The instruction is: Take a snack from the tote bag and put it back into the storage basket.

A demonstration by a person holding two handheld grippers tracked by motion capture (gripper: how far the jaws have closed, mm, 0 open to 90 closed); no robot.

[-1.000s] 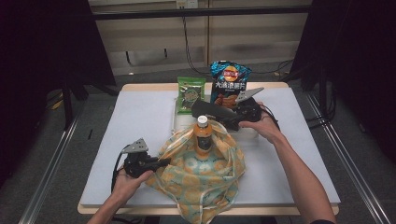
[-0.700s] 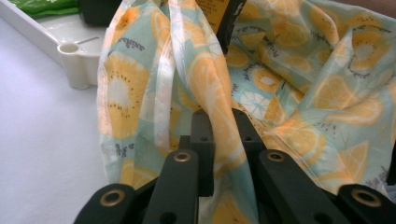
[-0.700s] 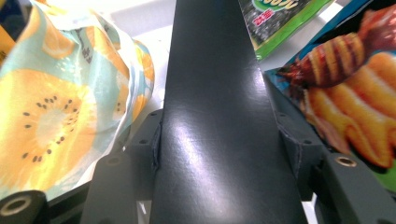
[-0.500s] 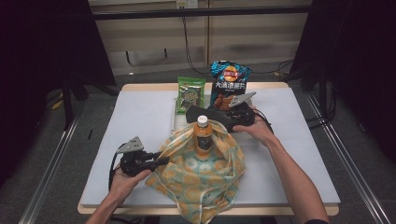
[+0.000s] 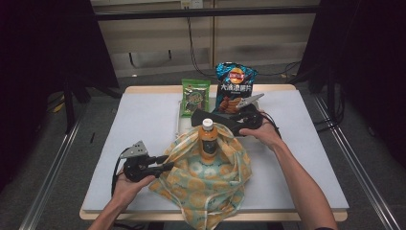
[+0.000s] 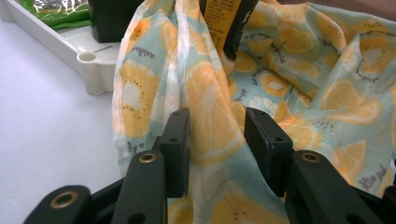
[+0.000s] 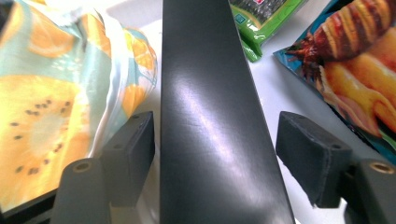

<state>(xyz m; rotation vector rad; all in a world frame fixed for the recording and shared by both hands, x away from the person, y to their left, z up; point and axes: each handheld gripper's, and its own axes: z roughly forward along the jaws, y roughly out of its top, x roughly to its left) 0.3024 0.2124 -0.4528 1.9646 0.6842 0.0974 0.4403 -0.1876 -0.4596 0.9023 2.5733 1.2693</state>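
Your table [image 5: 143,124] carries a lemon-print bag [image 5: 206,184] at its near edge, a white tray [image 5: 181,125] mid-table, and a green packet [image 5: 195,96] beside a crisp bag [image 5: 234,84] at the far edge.

Bottle [image 5: 208,139]: lower body hidden inside lemon-print bag [image 5: 206,179]; in the left gripper view cut off by the top edge, label unreadable. Dark flat box [image 7: 210,116]: both ends cut off in the right gripper view; partly behind the bottle in the high view. Chip bag [image 5: 234,86]: base hidden by right gripper [image 5: 201,117]. Green packet [image 5: 195,97]: print too small to read.
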